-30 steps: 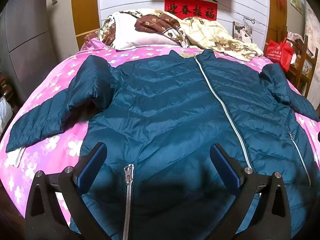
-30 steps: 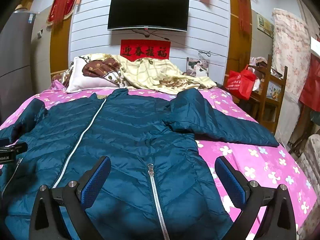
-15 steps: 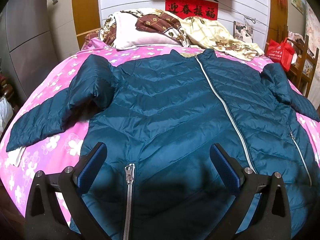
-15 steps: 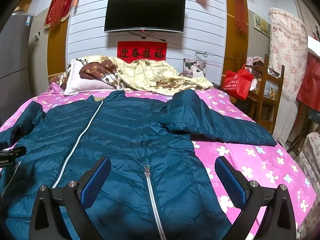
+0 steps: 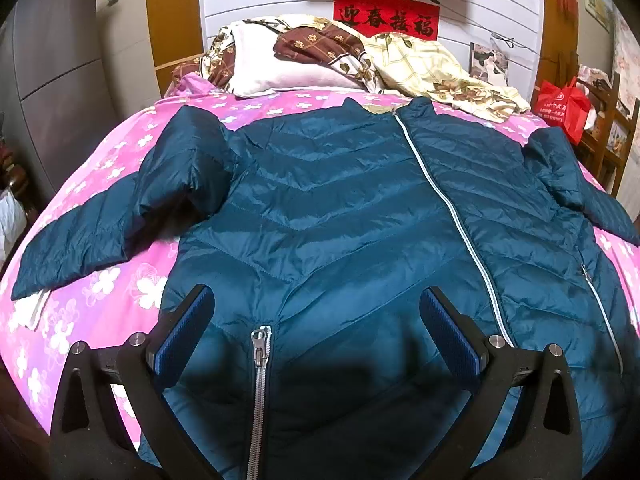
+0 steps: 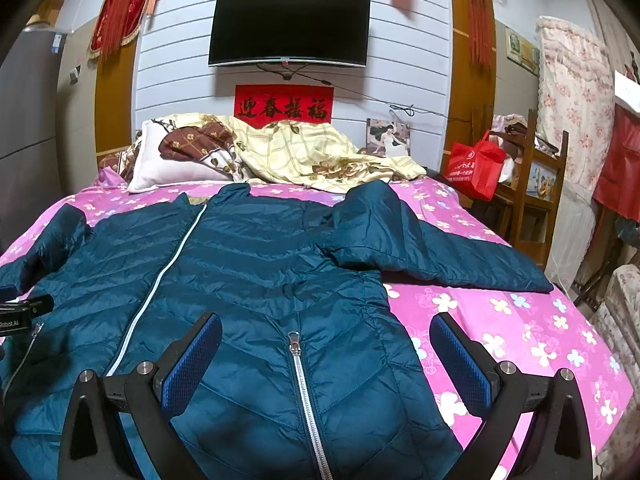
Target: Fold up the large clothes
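Note:
A large teal quilted jacket (image 5: 340,216) lies flat, front up and zipped, on a pink flowered bed (image 5: 104,288). It also shows in the right wrist view (image 6: 256,272). Its left sleeve (image 5: 92,232) and right sleeve (image 6: 432,256) spread out sideways. My left gripper (image 5: 318,328) is open and empty above the jacket's lower left part, by a pocket zipper (image 5: 260,360). My right gripper (image 6: 326,356) is open and empty above the lower right part, by the other pocket zipper (image 6: 300,372).
Pillows (image 6: 180,156) and a yellow quilt (image 6: 320,156) lie at the bed's head. A red bag (image 6: 476,164) and wooden shelves (image 6: 536,184) stand to the right. A grey cabinet (image 5: 48,80) stands at the left. A television (image 6: 288,30) hangs on the wall.
Both grippers have drawn back and risen slightly, so the jacket sits a little lower in view. Both stay open; the jacket has not moved.

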A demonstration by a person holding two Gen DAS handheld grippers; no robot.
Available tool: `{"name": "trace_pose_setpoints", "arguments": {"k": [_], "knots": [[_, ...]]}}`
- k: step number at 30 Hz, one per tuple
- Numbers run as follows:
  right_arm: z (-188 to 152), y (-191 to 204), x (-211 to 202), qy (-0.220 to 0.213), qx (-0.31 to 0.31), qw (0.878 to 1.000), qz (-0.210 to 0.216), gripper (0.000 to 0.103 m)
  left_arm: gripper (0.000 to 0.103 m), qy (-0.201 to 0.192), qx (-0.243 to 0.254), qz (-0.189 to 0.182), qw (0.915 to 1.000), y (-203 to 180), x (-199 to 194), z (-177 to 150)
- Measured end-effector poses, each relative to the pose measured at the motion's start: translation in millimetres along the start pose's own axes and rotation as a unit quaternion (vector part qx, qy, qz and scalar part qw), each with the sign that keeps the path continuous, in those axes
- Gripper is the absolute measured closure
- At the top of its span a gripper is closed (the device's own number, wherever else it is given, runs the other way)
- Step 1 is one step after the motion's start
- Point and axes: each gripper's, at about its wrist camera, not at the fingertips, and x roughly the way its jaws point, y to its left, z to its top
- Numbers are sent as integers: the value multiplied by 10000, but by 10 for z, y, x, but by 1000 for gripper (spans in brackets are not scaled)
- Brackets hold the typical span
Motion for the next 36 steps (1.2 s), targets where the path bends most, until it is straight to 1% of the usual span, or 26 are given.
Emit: {"name": "trace_pose_setpoints", "arguments": {"k": [5,7,15,16,18,19,21,23,25,27,29,30,32,36], "knots": [[2,-2,4,6,20,10000,-2,0,0,29,35,43,10000,-2,6,-5],[-1,3,-6,-44,5,10000,-7,0,0,-3,-41,-35,10000,12,7,-8],[-5,-4,-2,-22,-2,10000,-8,0,0,18,-28,21,10000,16,12,-12],[3,-4,-6,-72,-15,10000,-27,0,0,12,-24,28,10000,15,9,-17],[60,-3,8,-175,-34,9998,-9,0,0,28,-4,28,10000,16,13,-15],[126,-16,49,-141,-40,9999,71,0,0,25,5,39,10000,14,11,-15],[237,-31,100,-204,-35,9998,51,0,0,46,37,86,9999,5,10,-16],[351,-75,217,-246,-79,9996,91,0,0,55,44,95,9999,11,5,-19],[364,-81,346,-89,-140,9999,-9,0,0,15,-39,18,10000,20,7,-16],[248,-115,427,-66,-180,9996,-230,0,0,-27,-69,4,10000,27,1,-19],[197,-132,509,242,-121,9993,-270,0,0,-76,-112,-37,9999,36,-3,-11],[208,-128,529,290,-91,9992,-254,0,0,-86,-126,-49,9999,38,-2,-11],[203,-134,509,210,-47,9994,-280,0,0,-81,-128,-24,9999,35,3,-11],[177,-115,552,338,-58,9989,-319,0,0,-12,-203,-14,9998,51,43,-17]]}}
